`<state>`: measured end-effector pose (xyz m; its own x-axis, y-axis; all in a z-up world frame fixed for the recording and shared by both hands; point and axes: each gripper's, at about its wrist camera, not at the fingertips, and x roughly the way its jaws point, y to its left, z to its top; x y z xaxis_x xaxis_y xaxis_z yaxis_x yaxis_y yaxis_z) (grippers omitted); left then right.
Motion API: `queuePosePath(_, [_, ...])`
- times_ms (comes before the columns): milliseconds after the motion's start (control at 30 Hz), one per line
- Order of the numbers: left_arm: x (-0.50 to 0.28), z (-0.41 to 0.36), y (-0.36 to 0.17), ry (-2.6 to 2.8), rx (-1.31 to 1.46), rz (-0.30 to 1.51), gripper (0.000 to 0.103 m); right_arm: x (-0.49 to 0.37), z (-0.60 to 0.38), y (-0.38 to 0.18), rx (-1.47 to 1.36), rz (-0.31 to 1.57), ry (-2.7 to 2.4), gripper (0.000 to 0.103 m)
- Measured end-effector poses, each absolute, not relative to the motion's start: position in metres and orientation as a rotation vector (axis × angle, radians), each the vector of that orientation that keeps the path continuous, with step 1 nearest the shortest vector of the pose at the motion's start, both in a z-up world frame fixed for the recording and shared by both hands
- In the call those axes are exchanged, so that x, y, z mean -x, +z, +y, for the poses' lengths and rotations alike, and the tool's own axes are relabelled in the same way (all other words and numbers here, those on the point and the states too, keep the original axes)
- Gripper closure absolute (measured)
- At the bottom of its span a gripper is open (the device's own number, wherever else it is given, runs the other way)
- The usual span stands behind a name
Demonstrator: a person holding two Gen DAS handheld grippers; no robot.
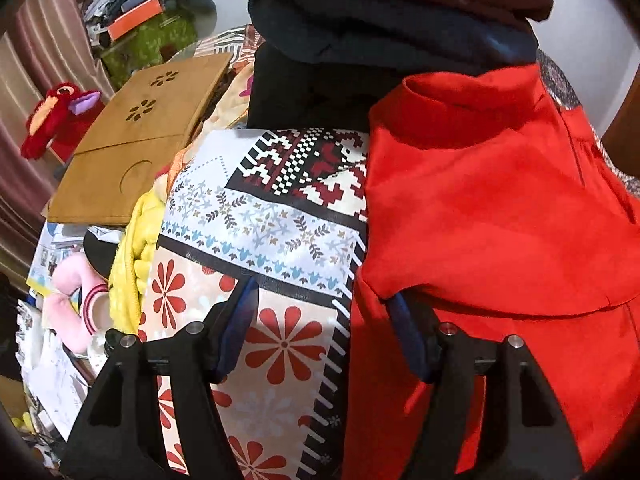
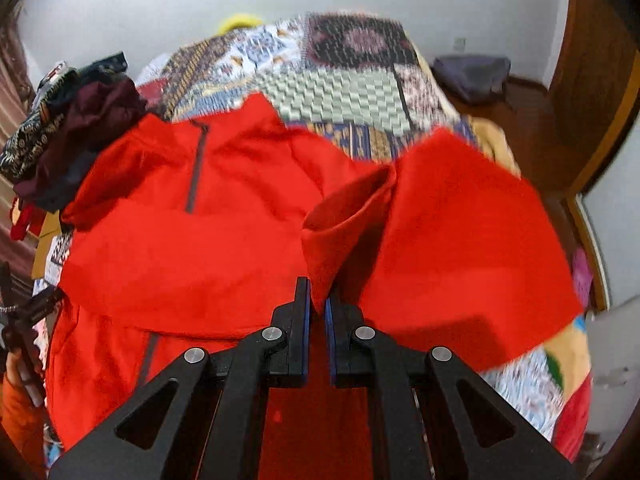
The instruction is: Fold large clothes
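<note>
1. The right gripper (image 2: 317,304) sat at the bottom middle of the right wrist view. Its two black fingers were pressed almost together, pinching a fold of the red jacket (image 2: 224,240).
2. The pinched piece rose up and spread out like a big flap toward the right side of that view.
3. The rest of the red jacket lay flat on the left, with a dark zipper (image 2: 196,168) running down it in the upper left.
4. The left gripper (image 1: 324,300) was at the bottom of the left wrist view. Its fingers were wide apart and held nothing.
5. Its right blue fingertip (image 1: 400,312) was right at the edge of the red jacket (image 1: 480,208), but I could not tell if it touched.
6. The jacket filled the right half of that view, collar at the top.
7. Under it all was a patterned bedspread (image 1: 260,240) with red flowers.
8. A pile of dark clothes (image 1: 380,16) sat at the top middle.
9. A brown wooden board (image 1: 136,148) and a red stuffed toy (image 1: 56,120) were on the left.
</note>
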<state>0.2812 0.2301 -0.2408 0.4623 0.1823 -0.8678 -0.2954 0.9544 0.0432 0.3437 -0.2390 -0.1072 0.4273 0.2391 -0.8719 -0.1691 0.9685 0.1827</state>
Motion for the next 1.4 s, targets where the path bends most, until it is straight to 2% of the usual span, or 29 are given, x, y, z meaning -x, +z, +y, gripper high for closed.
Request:
queuePosePath(300, [-0.277, 0.224, -0.242, 0.284, 0.072, 1.086, 0.036, -0.326, -0.257, -0.105, -0.149, 1.133, 0.266, 0.095])
queuePosePath(400, [-0.268, 0.217, -0.237, 0.265, 0.082, 1.097, 0.036, -0.322, -0.258, -0.099, -0.128, 1.128, 0.253, 0.080])
queuePosePath(467, [-0.263, 0.214, -0.228, 0.246, 0.084, 1.092, 0.036, -0.318, -0.260, -0.092, -0.123, 1.101, 0.244, 0.065])
queuePosePath(533, [-0.258, 0.209, -0.218, 0.232, 0.079, 1.077, 0.036, -0.315, -0.262, -0.085, -0.124, 1.071, 0.245, 0.062])
queuePosePath(733, [-0.255, 0.182, -0.167, 0.180, 0.048, 0.979, 0.035, -0.310, -0.282, -0.059, -0.178, 0.988, 0.224, 0.055])
queuePosePath(933, [-0.273, 0.153, -0.128, 0.094, 0.063, 0.887, 0.032, -0.310, -0.315, -0.037, -0.241, 0.920, 0.178, 0.054])
queuePosePath(1033, [-0.286, 0.129, -0.112, 0.048, 0.048, 0.847, 0.031, -0.309, -0.335, -0.034, -0.265, 0.899, 0.136, 0.048])
queuePosePath(1100, [-0.296, 0.112, -0.105, 0.015, 0.035, 0.829, 0.031, -0.308, -0.351, -0.037, -0.278, 0.890, 0.091, 0.043])
queuePosePath(1400, [-0.335, 0.039, -0.117, -0.120, -0.028, 0.849, 0.028, -0.321, -0.414, -0.098, -0.463, 1.013, -0.019, 0.042])
